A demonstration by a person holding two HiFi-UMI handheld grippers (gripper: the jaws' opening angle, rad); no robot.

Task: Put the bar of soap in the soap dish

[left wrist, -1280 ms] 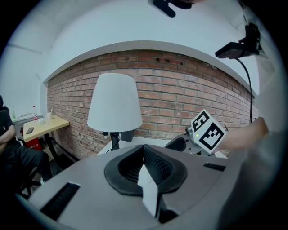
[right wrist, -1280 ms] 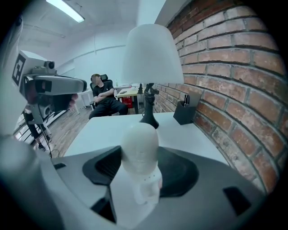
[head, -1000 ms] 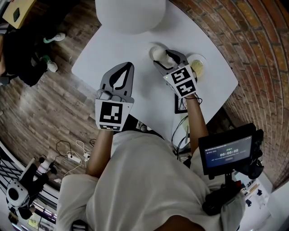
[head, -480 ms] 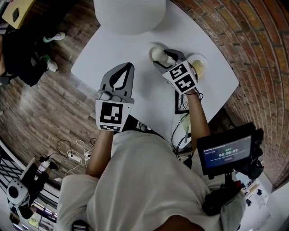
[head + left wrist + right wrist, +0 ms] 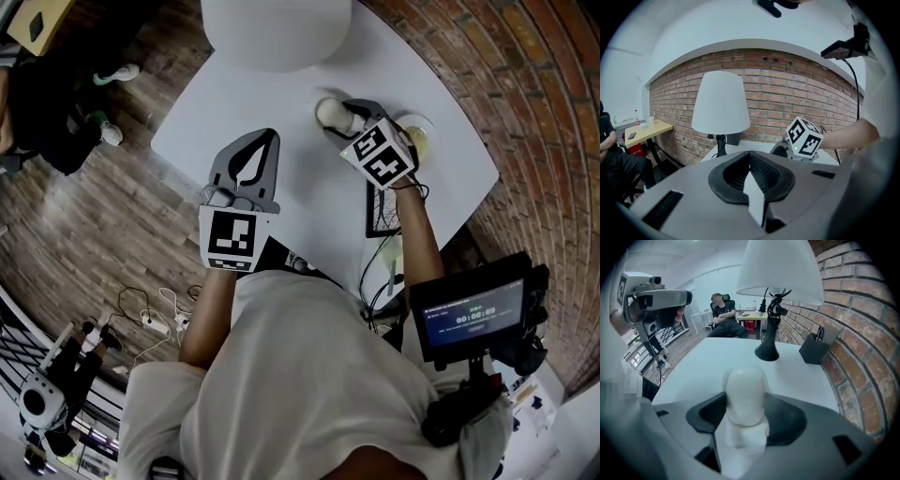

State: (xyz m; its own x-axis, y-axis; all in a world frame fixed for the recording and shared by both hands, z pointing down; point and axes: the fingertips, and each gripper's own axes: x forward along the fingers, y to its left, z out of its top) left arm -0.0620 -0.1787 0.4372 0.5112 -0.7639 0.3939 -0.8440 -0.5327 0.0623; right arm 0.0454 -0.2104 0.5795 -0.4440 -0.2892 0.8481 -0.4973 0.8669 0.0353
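Observation:
A white oval bar of soap [image 5: 330, 112] [image 5: 745, 392] sits between the jaws of my right gripper [image 5: 339, 116] [image 5: 744, 405], which is shut on it above the white table [image 5: 234, 98]. Just right of that gripper lies the round white soap dish [image 5: 419, 134] with a pale yellow inside, partly hidden by the marker cube. My left gripper [image 5: 267, 137] [image 5: 750, 154] hangs over the table's near left part, jaws shut on nothing. In the left gripper view the right gripper's marker cube [image 5: 804, 138] shows ahead to the right.
A lamp with a large white shade [image 5: 277, 28] [image 5: 721, 103] stands at the table's far side, its black base [image 5: 767, 350] ahead of the soap. A black pen holder [image 5: 814, 350] sits by the brick wall [image 5: 525, 103]. A black flat item [image 5: 375, 214] lies at the near table edge.
The right gripper has shifted slightly farther and to the right with the soap, its marker cube turning a little. The left gripper has stayed put.

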